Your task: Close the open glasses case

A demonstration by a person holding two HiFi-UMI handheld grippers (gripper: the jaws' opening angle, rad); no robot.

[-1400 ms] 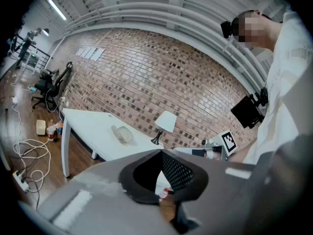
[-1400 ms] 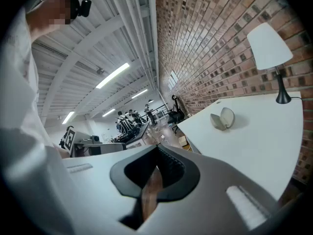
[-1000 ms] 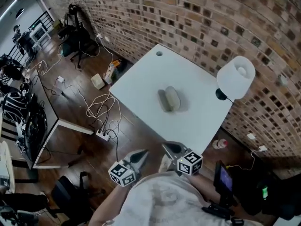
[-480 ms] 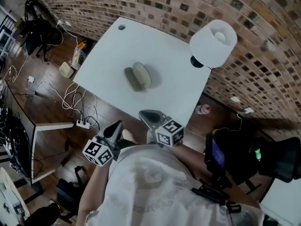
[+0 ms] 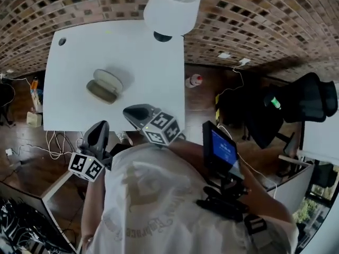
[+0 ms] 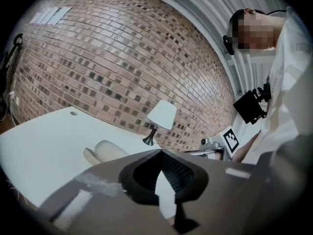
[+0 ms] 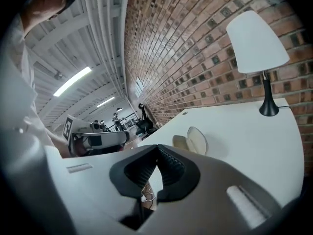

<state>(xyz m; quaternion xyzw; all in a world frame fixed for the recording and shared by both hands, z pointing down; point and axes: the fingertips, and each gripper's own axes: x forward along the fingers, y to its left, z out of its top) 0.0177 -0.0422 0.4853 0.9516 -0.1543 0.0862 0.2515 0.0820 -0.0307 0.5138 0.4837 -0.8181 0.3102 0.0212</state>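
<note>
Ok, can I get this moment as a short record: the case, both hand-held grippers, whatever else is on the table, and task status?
glasses case: open, lid raised, lying on the white table
left hand-held gripper: jaws together, empty, at the table's near edge, apart from the case
right hand-held gripper: jaws together, empty, over the near edge, apart from the case
lamp: white shade, by the brick wall
task: case not yet closed

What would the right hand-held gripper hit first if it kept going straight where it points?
Probably the white table, right beside the open glasses case: the right hand-held gripper, jaws shut, points slightly down and just left of the case. Depth is unclear, so it might clip the case instead.
</note>
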